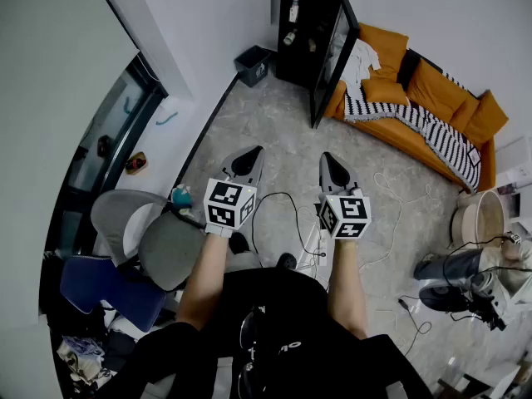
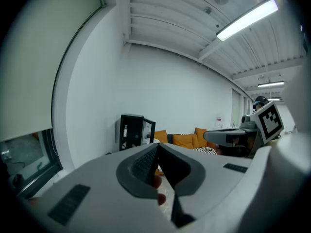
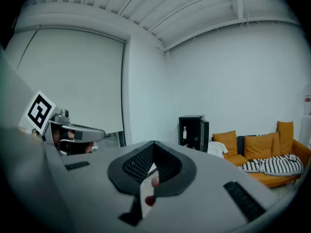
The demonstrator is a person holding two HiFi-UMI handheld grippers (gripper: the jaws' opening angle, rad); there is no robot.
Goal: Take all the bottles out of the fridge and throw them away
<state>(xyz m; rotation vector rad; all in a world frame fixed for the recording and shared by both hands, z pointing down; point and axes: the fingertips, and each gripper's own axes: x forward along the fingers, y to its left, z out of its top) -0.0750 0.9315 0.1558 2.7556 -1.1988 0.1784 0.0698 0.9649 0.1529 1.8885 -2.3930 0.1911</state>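
Note:
A small black fridge [image 1: 301, 25] stands against the far wall with its glass door [image 1: 334, 55] swung open. Two bottles show inside: a clear one [image 1: 293, 8] on an upper shelf and another [image 1: 289, 36] below it. Both grippers hover over the floor, well short of the fridge and pointing towards it. My left gripper [image 1: 252, 156] is shut with nothing in it, and my right gripper [image 1: 330, 163] likewise. The left gripper view shows the fridge [image 2: 132, 130] far beyond the closed tips [image 2: 158, 148]. In the right gripper view it [image 3: 193, 132] also stands far past the tips [image 3: 154, 144].
A dark bin [image 1: 253, 64] sits on the floor left of the fridge. An orange sofa [image 1: 426, 98] with a striped blanket runs along the right wall. Cables [image 1: 291, 223] trail over the floor. A grey chair [image 1: 169, 249] is at my left, a white bucket [image 1: 480, 218] at right.

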